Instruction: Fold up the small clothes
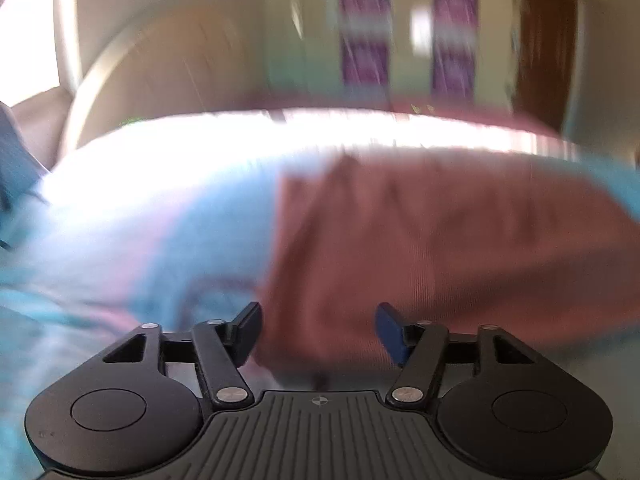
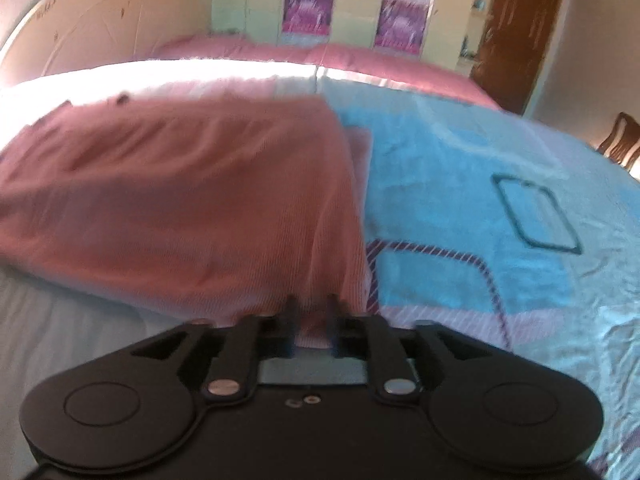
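A rust-pink ribbed garment [image 2: 180, 192] lies spread flat on the bedspread [image 2: 460, 184], which is light blue with pink patches. In the left wrist view the same garment [image 1: 440, 240] fills the middle and right, blurred. My left gripper [image 1: 320, 330] hangs over the garment's near left corner, its blue-padded fingers [image 1: 390, 332] wide apart and gripping nothing. My right gripper [image 2: 313, 320] is at the garment's near right corner. Its fingers stand a narrow gap apart with the cloth's edge showing between them, and the pads do not seem to press on it.
A beige headboard [image 2: 100, 24] curves behind the bed on the left. Pale wardrobe doors with purple panels [image 2: 308, 8] stand beyond it, and a brown door [image 2: 516, 32] is at the far right. A wooden chair [image 2: 618, 140] stands beside the bed's right edge.
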`<state>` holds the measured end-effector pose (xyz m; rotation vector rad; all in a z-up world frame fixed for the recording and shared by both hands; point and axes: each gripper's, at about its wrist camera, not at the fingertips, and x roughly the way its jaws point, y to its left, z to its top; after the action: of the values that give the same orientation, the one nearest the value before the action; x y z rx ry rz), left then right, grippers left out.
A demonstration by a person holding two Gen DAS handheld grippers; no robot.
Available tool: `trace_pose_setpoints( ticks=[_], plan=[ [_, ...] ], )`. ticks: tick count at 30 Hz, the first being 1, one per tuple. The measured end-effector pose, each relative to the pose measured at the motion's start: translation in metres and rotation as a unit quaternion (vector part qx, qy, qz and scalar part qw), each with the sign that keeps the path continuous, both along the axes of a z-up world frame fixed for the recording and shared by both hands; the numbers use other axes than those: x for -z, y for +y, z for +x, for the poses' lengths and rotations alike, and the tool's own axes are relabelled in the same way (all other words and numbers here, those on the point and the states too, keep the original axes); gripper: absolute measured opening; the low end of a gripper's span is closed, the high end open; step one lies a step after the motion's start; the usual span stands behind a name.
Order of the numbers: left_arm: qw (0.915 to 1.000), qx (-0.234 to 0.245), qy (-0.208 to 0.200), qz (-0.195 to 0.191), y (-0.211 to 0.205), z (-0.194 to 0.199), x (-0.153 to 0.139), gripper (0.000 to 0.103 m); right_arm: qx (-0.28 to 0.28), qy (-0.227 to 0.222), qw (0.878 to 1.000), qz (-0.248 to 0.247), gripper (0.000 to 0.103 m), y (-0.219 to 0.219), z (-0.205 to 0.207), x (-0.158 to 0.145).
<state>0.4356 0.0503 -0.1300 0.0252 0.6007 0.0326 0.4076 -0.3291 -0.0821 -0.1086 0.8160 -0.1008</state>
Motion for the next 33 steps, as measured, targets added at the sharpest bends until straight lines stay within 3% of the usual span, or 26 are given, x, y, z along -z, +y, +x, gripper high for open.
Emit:
trace_pose_setpoints(
  ticks=[1, 2, 3, 5, 6, 7, 9, 10, 14, 21, 23, 24, 26, 29, 31, 33],
  plan=[
    [0.9997, -0.008, -0.023, -0.010, 0.003, -0.010, -0.006, 0.090, -0.001, -0.016, 1.000, 0.002, 0.066, 0.000, -0.005, -0.006],
    [0.9991, -0.013, -0.031, -0.026, 0.006, -0.018, -0.010, 0.090, -0.004, -0.032, 0.999, 0.007, 0.065, 0.001, -0.012, -0.012],
    [0.9983, -0.012, -0.026, -0.050, 0.010, -0.022, -0.011, 0.090, -0.011, -0.044, 0.999, 0.019, 0.061, 0.002, -0.017, -0.017],
    [0.9933, -0.018, -0.001, -0.114, 0.019, -0.024, -0.005, 0.089, -0.018, -0.046, 0.998, 0.039, 0.033, 0.004, -0.018, -0.023],
    [0.9872, -0.024, 0.011, -0.158, 0.025, -0.023, 0.001, 0.085, -0.018, -0.047, 0.998, 0.044, 0.024, 0.007, -0.017, -0.025],
    [0.9776, -0.034, 0.026, -0.206, 0.033, -0.020, 0.010, 0.072, -0.019, -0.051, 0.997, 0.049, 0.008, 0.010, -0.016, -0.026],
    [0.9564, -0.062, 0.054, -0.280, 0.045, -0.012, 0.028, 0.057, -0.028, -0.055, 0.996, 0.069, 0.003, 0.016, -0.011, -0.029],
    [0.9469, -0.081, 0.060, -0.305, 0.050, -0.008, 0.037, 0.056, -0.030, -0.056, 0.995, 0.075, 0.003, 0.022, -0.008, -0.029],
    [0.9294, -0.120, 0.052, -0.345, 0.053, 0.003, 0.056, 0.056, -0.049, -0.055, 0.992, 0.103, 0.003, 0.042, 0.015, -0.030],
    [0.9079, -0.124, 0.018, -0.400, 0.063, 0.038, 0.072, 0.054, -0.095, -0.039, 0.986, 0.132, 0.002, 0.092, 0.080, -0.014],
    [0.9087, -0.120, 0.025, -0.399, 0.063, 0.052, 0.075, 0.021, -0.102, -0.030, 0.986, 0.131, 0.002, 0.104, 0.094, -0.008],
    [0.9050, -0.119, 0.035, -0.407, 0.064, 0.059, 0.080, 0.007, -0.102, -0.026, 0.985, 0.134, 0.002, 0.108, 0.100, -0.005],
    [0.8978, -0.119, 0.012, -0.424, 0.066, 0.059, 0.076, 0.007, -0.103, -0.023, 0.984, 0.141, 0.002, 0.114, 0.106, -0.003],
    [0.9030, -0.092, -0.035, -0.418, 0.062, 0.049, 0.062, 0.007, -0.119, -0.033, 0.981, 0.148, 0.002, 0.121, 0.105, -0.005],
    [0.9113, -0.100, -0.018, -0.399, 0.061, 0.050, 0.067, 0.008, -0.129, -0.022, 0.980, 0.151, 0.002, 0.125, 0.107, 0.002],
    [0.9114, -0.117, 0.001, -0.395, 0.063, 0.054, 0.076, 0.008, -0.125, 0.022, 0.984, 0.124, 0.000, 0.130, 0.117, 0.023]
  ],
)
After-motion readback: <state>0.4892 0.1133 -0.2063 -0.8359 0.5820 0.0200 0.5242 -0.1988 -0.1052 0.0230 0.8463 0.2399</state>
